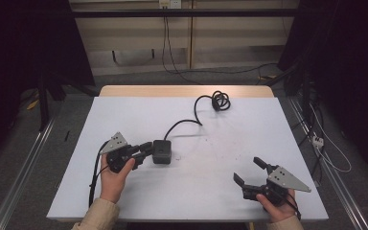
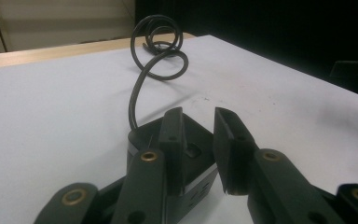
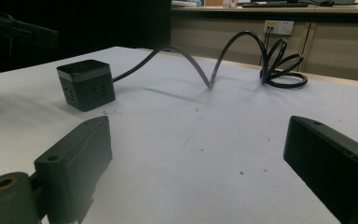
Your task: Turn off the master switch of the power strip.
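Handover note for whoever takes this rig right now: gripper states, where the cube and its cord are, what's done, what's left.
Left gripper: at the black power cube, fingers partly open, one over the cube's top, not clamped.
Right gripper: wide open, holding nothing, near the table's front right.
Cube stands mid-table; its cord runs back to a loose coil near the far edge.
Done: left gripper brought up to the cube.
Left: probably close on the cube; the cord is untouched.

No readable text, labels or numbers — perhaps too small, black cube (image 3: pixel 86 84) unmarked
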Tool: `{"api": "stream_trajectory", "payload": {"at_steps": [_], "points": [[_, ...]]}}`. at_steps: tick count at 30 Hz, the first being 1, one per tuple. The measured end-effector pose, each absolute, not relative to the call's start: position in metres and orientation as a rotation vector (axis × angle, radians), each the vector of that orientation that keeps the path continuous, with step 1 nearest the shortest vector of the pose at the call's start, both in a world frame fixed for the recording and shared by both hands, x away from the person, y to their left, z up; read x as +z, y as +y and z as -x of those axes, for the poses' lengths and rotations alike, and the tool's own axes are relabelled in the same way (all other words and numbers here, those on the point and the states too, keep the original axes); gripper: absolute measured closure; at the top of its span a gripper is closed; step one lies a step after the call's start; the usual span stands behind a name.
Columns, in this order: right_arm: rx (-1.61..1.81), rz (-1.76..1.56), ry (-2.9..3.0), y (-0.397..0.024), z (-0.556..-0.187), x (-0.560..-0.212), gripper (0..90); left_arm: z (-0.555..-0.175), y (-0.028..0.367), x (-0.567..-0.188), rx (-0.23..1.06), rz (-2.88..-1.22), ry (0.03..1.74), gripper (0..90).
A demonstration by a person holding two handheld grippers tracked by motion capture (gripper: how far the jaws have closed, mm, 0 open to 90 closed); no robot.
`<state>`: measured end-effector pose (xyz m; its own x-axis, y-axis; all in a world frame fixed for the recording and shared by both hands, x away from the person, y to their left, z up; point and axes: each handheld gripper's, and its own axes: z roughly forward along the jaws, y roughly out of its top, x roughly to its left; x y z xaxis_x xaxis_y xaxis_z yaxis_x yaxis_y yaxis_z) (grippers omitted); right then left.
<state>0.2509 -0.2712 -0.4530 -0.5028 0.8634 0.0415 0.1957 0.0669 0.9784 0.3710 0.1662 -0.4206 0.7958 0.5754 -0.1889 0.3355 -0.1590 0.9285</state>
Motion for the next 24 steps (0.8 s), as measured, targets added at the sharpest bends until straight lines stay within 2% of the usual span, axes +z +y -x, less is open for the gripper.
{"api": "stream_trajectory", "payload": {"at_steps": [24], "points": [[1.473,-1.053,1.768,-0.2711,-0.2508,-0.453,7.3,-0.375,0.1596,-0.4217,0.225,-1.789,0.715,81.4]]}}
